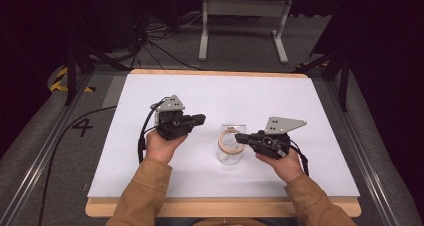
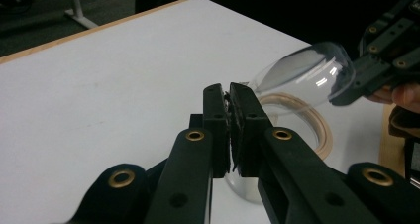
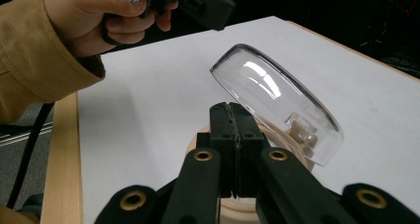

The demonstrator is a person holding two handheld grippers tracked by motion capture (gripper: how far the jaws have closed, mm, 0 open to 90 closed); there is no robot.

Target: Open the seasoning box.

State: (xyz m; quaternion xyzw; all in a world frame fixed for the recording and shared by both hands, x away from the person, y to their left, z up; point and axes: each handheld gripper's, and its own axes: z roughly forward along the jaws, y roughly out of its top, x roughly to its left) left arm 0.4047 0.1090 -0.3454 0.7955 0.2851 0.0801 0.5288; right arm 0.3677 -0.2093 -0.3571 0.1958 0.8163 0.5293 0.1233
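White matte table (image 1: 150, 176); clear domed lid (image 3: 277, 97); wooden ring (image 2: 317, 127).

Overhead light renders the white counter (image 1: 210, 93) bright against dark surroundings; glare streaks the clear lid (image 3: 277, 102); near foreground slightly soft
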